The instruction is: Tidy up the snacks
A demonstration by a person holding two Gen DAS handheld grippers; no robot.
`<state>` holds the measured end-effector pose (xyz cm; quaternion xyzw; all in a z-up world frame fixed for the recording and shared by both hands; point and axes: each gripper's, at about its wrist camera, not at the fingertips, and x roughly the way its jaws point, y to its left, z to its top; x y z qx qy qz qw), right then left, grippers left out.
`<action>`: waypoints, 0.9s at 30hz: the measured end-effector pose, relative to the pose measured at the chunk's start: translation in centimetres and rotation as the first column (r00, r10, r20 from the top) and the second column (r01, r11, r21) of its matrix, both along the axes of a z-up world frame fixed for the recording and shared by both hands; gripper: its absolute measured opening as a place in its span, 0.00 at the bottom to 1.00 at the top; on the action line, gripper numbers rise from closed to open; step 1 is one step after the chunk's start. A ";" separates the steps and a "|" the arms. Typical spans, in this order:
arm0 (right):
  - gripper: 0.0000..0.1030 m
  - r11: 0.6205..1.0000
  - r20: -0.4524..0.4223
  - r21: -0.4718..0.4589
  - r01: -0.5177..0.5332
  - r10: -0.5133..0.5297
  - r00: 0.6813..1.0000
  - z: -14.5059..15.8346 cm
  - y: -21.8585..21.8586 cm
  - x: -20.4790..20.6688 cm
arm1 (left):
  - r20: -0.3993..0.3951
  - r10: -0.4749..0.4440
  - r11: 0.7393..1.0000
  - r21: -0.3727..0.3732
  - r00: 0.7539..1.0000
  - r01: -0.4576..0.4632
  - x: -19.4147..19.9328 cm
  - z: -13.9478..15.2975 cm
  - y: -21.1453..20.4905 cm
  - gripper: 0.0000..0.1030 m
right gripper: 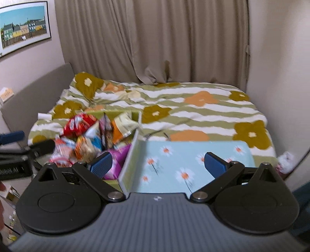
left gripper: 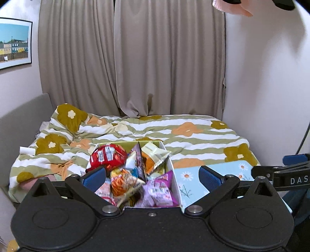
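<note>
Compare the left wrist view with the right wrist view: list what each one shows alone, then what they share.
Left wrist only: a pink object at the top edge and the right gripper reaching in from the side.
Right wrist only: the left gripper, blurred, and a small card on the headboard.
Both: the snack box, its daisy lid, the red packet, the flowered duvet, curtains and a framed picture.

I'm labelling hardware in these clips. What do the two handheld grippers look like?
Both match: the left gripper and right gripper have black linkage arms on round black pivot housings with silver bolts, ending in blue ribbed pads. The right gripper's body is ridged grey. White lettering "DAS" marks its side.
</note>
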<state>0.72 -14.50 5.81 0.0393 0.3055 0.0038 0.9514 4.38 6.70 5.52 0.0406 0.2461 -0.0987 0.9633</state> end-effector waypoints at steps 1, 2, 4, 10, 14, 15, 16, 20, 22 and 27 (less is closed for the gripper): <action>1.00 1.000 -0.005 0.003 0.012 -0.012 1.000 -0.3 -0.3 -0.9 | -0.002 -0.002 1.000 0.001 1.000 0.002 -0.5 -0.1 -0.2 1.00; 1.00 1.000 -0.010 0.006 0.018 -0.018 1.000 -0.5 -0.6 -1.6 | -0.006 -0.005 1.000 0.000 1.000 0.005 -1.0 -0.3 -0.3 1.00; 1.00 0.999 -0.018 0.006 0.031 -0.031 0.999 -1.0 -1.1 -2.9 | -0.012 -0.006 1.000 0.003 1.000 0.006 -2.0 -0.7 -0.5 1.00; 1.00 0.998 -0.036 -0.017 0.063 -0.064 0.997 -2.1 -1.8 -5.0 | -0.007 -0.002 1.000 0.010 1.000 0.002 -3.8 -1.5 -1.3 1.00; 1.00 0.997 -0.047 -0.021 0.074 -0.075 0.996 -2.6 -2.3 -5.1 | -0.015 -0.007 1.000 0.021 1.000 0.007 -3.6 -1.8 -1.6 1.00; 1.00 0.997 -0.048 -0.023 0.080 -0.081 0.996 -2.7 -2.4 -5.1 | -0.016 -0.010 1.000 0.021 1.000 0.010 -3.6 -1.8 -1.6 1.00; 1.00 0.996 -0.051 -0.020 0.085 -0.085 0.995 -2.8 -2.5 -5.0 | -0.015 -0.013 1.000 0.020 1.000 0.013 -3.6 -1.9 -1.7 1.00; 1.00 0.995 -0.054 -0.014 0.098 -0.098 0.994 -2.9 -2.8 -5.1 | -0.020 -0.021 1.000 0.019 1.000 0.021 -3.8 -2.1 -1.8 1.00; 1.00 0.995 -0.055 -0.014 0.097 -0.098 0.994 -3.0 -2.7 -5.1 | -0.026 -0.020 1.000 0.020 0.999 0.020 -3.8 -2.3 -1.7 1.00; 1.00 0.996 -0.058 -0.015 0.091 -0.092 0.994 -3.0 -2.6 -5.2 | -0.041 -0.010 1.000 0.008 0.999 0.011 -3.8 -2.5 -1.3 1.00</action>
